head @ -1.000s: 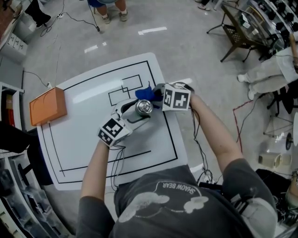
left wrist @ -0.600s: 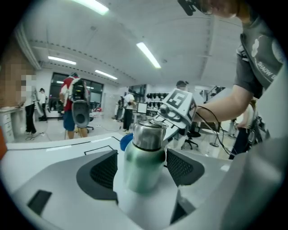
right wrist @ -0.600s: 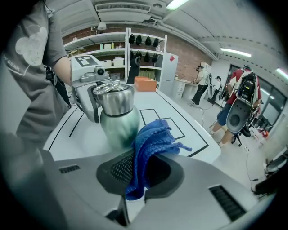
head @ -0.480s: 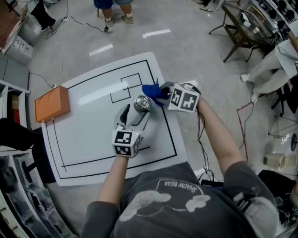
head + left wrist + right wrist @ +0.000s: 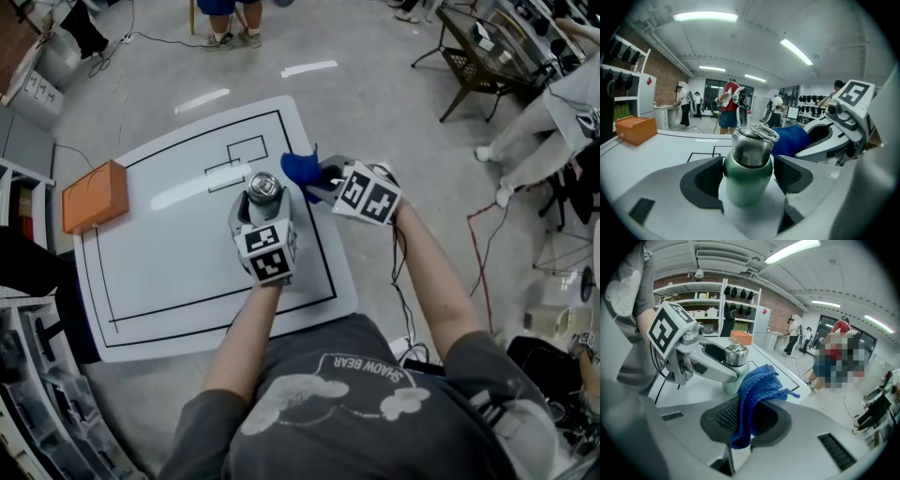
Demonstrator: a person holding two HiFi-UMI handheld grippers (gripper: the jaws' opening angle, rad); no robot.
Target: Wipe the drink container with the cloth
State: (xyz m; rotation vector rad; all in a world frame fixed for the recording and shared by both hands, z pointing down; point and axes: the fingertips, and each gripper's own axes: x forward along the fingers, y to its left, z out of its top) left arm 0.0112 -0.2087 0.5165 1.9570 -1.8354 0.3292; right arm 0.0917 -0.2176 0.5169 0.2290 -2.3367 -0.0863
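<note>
- Broadly, one white table (image 5: 169,262) fills the middle of the head view. It is a smooth, glossy board with rounded corners, and black lines are drawn on it as a big frame with small rectangles at the far edge.
- One orange box (image 5: 94,195), flat and blocky with a matte face, sits at the table's far left corner, well apart from everything else.
- Two grippers of grey-white moulded plastic are in view, each carrying a cube printed with black-and-white square markers.
- One is the left gripper (image 5: 263,197), whose dark, dimpled pads press on both sides of the drink bottle and clamp it upright. It holds the bottle at the table's far right part, near the small drawn rectangles.
- The other is the right gripper (image 5: 747,416), closed tight on the cloth, with its meshed pads pinching the folded fabric between them.
- One drink bottle (image 5: 748,164) stands in the left jaws. It is a small rounded cylinder with a matte pale-green body, a brushed steel shoulder and cap, and a thin metal ring lying on the cap.
- One cloth (image 5: 757,390), deep blue with a nubby towel-like weave, hangs in bunched folds just to the right of the bottle's top. Whether it touches the bottle cannot be told.
</note>
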